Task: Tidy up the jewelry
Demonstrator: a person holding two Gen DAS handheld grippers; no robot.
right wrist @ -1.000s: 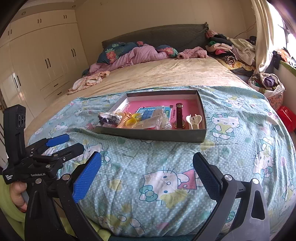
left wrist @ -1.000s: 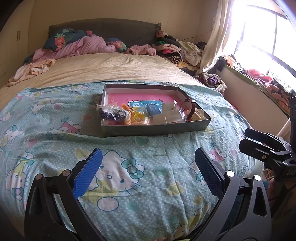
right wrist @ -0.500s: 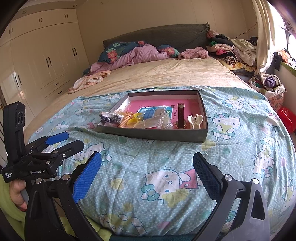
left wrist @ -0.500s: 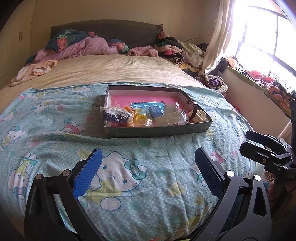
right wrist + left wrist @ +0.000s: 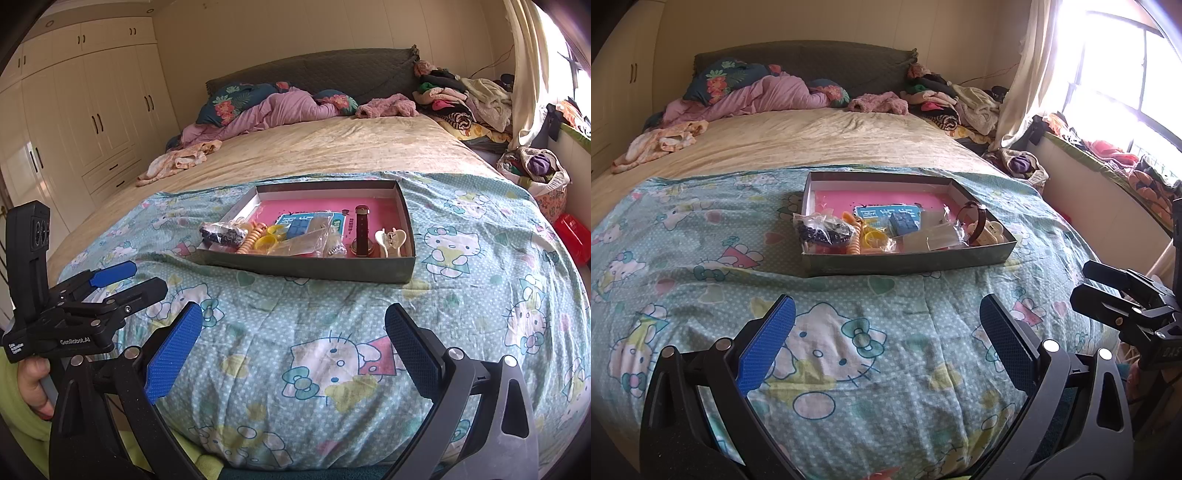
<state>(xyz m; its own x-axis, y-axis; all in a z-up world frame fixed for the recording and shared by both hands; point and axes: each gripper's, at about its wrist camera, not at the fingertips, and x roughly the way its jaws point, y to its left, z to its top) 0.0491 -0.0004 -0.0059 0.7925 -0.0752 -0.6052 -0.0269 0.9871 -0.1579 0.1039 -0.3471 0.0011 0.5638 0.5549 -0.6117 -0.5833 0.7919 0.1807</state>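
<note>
Left gripper (image 5: pixel 886 328) and right gripper (image 5: pixel 293 328) both hover over the Hello Kitty blanket (image 5: pixel 332 332) near the bed's foot, jaws spread wide, nothing between them. Well ahead, a shallow box (image 5: pixel 314 268) with a pink floor sits on the blanket. It holds a bagged dark bead piece (image 5: pixel 221 233), orange coil (image 5: pixel 251 240), yellow rings (image 5: pixel 271 238), brown watch (image 5: pixel 362 230) and cream hair claw (image 5: pixel 391 240).

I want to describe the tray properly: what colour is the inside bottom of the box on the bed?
Pink, on the box floor; clearest in the right wrist view.
</note>
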